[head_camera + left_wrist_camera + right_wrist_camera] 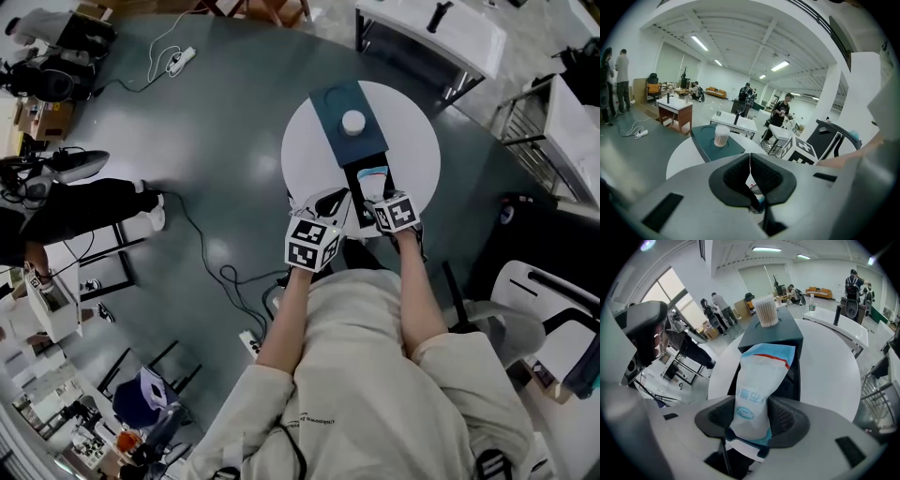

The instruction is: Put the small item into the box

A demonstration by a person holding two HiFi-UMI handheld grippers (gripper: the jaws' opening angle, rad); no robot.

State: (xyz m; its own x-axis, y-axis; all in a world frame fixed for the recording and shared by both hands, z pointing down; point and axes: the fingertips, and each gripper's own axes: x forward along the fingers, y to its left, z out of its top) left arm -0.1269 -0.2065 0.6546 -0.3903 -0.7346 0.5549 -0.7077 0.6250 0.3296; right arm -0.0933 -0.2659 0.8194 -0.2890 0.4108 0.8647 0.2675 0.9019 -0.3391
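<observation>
white table (417,141); right gripper (752,417) clamps the packet (761,376), left gripper (750,174) jaws pressed together; carrying step, next lower it into the box (352,184).

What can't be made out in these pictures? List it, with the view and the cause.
- Inside of the black box: the pouch blocks it in the right gripper view, and it is too small in the head view.
- Pouch's lower end: hidden behind the right gripper in its own view.
- Pouch's print: blurred, right gripper view.
- Left gripper: jaws together, and its view doesn't show whether they pinch anything thin.
</observation>
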